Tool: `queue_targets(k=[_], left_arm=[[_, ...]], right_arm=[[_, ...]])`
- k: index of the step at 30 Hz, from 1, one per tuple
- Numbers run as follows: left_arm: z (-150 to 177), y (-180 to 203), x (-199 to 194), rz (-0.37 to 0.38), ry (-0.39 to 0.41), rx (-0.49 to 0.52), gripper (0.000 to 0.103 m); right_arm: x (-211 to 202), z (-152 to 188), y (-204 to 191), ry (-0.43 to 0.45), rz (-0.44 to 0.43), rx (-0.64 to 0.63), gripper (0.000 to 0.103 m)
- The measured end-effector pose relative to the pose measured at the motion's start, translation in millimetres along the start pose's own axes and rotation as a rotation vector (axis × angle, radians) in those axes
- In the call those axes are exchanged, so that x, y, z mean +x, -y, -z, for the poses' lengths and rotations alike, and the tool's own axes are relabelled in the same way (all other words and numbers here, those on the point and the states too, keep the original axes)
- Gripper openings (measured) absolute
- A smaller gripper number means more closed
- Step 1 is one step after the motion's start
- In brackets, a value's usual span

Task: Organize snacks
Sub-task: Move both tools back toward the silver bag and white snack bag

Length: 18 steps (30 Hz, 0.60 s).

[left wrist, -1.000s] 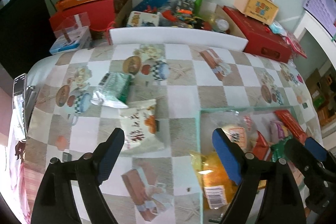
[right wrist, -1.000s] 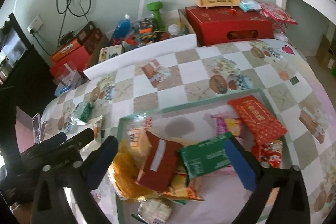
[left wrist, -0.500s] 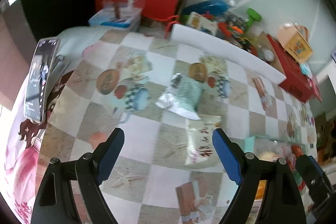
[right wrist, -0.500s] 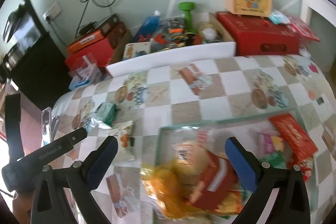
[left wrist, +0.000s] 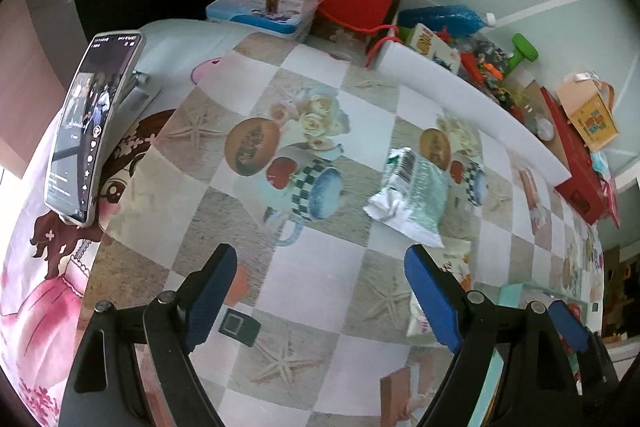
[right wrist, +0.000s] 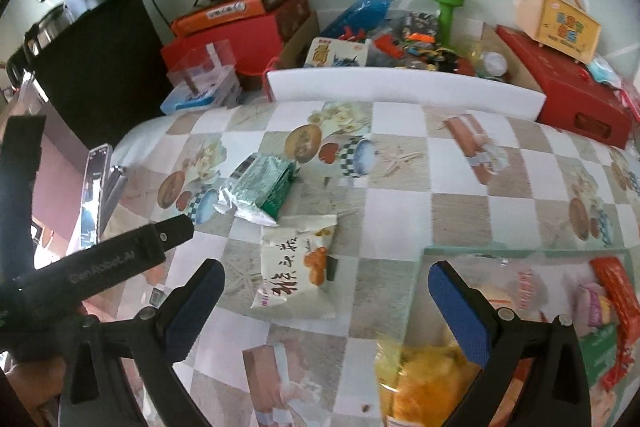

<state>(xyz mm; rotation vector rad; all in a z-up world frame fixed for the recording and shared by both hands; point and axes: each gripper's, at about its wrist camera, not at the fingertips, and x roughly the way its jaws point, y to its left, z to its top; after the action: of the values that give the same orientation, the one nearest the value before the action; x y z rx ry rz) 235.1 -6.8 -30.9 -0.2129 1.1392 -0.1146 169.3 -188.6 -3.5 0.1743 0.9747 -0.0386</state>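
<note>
Most snacks already lie in the clear tray [right wrist: 520, 250] at lower right, while a green packet [right wrist: 262, 187] and a white packet [right wrist: 298, 263] remain at centre frame on the checked tablecloth [right wrist: 400, 163], with the left gripper [left wrist: 320, 301] and right gripper [right wrist: 326, 311] both spread apart and empty.

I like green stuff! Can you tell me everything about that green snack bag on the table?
The green snack bag is a small, shiny, crinkly packet, green with pale speckles, with silvery-white crimped ends and a barcode near one end. It looks sealed and puffy. It lies flat and slanted on the checkered tablecloth, its near end beside the white snack packet. Neither gripper touches it.
</note>
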Motion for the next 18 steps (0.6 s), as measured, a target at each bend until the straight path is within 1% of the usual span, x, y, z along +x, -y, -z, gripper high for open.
queue_targets(k=[3, 7, 11, 18], left_arm=[[-1, -4, 5, -0.005, -0.006, -0.006, 0.086], [-3, -8, 11, 0.009, -0.014, -0.014, 0.086], [-5, -10, 16, 0.019, -0.016, -0.016, 0.086], [-9, -12, 23, 0.03, -0.018, -0.024, 0.086]], right_arm=[[12, 0, -7, -0.008, -0.006, -0.012, 0.103], [27, 0, -13, -0.027, -0.008, -0.019, 0.102], [41, 1, -16, -0.052, 0.009, -0.027, 0.095], [62, 2, -24, -0.082, 0.012, -0.052, 0.091]])
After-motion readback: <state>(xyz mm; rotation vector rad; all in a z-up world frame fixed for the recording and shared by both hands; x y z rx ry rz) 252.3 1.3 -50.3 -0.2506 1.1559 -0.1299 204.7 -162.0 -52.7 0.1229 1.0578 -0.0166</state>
